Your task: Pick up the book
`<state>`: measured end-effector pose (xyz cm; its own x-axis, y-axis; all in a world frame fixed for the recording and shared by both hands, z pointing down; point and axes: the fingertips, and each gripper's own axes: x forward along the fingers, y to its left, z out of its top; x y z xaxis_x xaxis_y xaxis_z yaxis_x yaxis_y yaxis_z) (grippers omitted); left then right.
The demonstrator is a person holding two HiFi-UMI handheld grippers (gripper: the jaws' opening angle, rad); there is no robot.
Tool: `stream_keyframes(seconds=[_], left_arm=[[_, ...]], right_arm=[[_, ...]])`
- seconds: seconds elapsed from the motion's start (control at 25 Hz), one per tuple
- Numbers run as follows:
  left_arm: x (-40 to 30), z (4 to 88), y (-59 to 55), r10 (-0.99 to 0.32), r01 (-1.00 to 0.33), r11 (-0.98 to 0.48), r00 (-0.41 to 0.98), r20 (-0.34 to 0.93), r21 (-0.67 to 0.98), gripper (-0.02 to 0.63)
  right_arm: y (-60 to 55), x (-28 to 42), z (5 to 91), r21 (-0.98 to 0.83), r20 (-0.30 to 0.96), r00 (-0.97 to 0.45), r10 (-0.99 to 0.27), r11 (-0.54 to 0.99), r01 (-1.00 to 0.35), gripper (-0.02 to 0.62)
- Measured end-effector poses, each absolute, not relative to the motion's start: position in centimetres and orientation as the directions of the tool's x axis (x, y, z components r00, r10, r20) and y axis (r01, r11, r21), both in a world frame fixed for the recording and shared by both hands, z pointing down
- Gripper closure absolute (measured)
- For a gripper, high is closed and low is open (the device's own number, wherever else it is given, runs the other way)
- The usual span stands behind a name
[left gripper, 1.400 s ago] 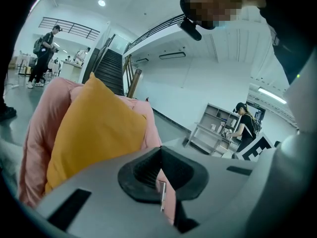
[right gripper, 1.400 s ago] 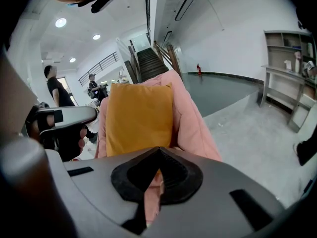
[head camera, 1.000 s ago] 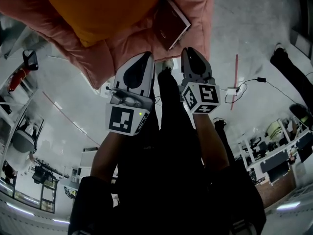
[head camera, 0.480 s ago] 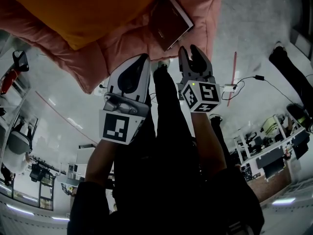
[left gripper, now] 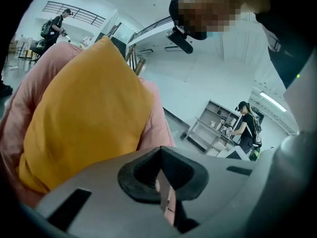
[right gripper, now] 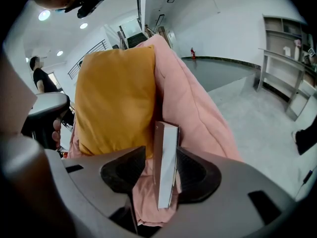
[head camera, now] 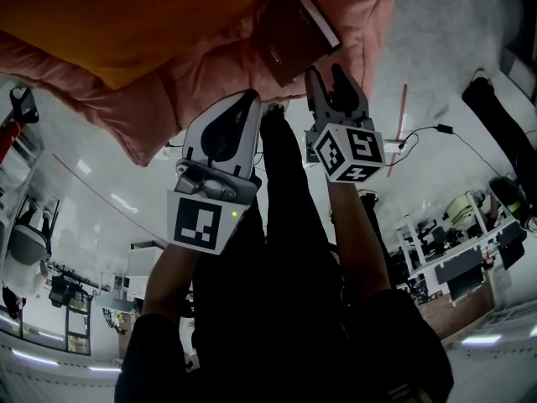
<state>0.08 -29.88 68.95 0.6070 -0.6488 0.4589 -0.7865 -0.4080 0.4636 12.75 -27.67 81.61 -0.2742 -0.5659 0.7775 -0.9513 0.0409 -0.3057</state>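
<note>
As I looked down through the head view, the book (head camera: pixel 294 32) lay on the pink quilt (head camera: pixel 168 112) near its edge, just beside the orange pillow (head camera: pixel 126 15). The right gripper (head camera: pixel 325 78) pointed at it from close by without touching. Its jaws had just been opening and stood apart. The left gripper (head camera: pixel 249 99) hung beside it, clenched, near the quilt's edge.

In the left gripper view the pads met on nothing, with pillow and quilt beyond them.

In the right gripper view the book lined up between the spread pads, edge-on, white pages toward me, and neither pad pressed on it. I judged it thin, light and stiff enough to lift by one end, though the soft quilt would give under any push. I would close across both covers at the middle of the near edge, deep enough that the smooth cover could not slip.
</note>
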Motion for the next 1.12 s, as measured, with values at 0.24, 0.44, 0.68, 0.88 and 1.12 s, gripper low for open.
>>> stream_keyframes(seconds=[0.24,0.44,0.68,0.88,1.12], left_arm=[[0.0,69.5,-29.8,-0.650,-0.787,-0.411,0.607,0.458,0.460,0.598],[-0.2,69.9,-29.9,-0.649,-0.786,-0.400,0.606,0.460,0.472,0.598],[-0.2,70.2,-30.1,-0.646,-0.784,-0.391,0.607,0.463,0.483,0.598],[-0.2,70.4,-30.2,-0.638,-0.780,-0.392,0.612,0.466,0.488,0.598],[-0.6,71.2,-30.2,-0.639,-0.784,-0.378,0.606,0.473,0.493,0.598]], right_arm=[[-27.8,13.3,83.1,-0.290,0.791,-0.257,-0.555,0.030,-0.957,0.416],[-28.1,13.4,84.1,-0.290,0.799,-0.258,-0.543,0.028,-0.957,0.399],[-28.5,13.0,84.6,-0.293,0.805,-0.270,-0.528,0.040,-0.955,0.390],[-28.8,12.7,85.2,-0.290,0.812,-0.275,-0.514,0.054,-0.956,0.387],[-28.9,12.5,87.1,-0.289,0.827,-0.282,-0.485,0.062,-0.955,0.385]])
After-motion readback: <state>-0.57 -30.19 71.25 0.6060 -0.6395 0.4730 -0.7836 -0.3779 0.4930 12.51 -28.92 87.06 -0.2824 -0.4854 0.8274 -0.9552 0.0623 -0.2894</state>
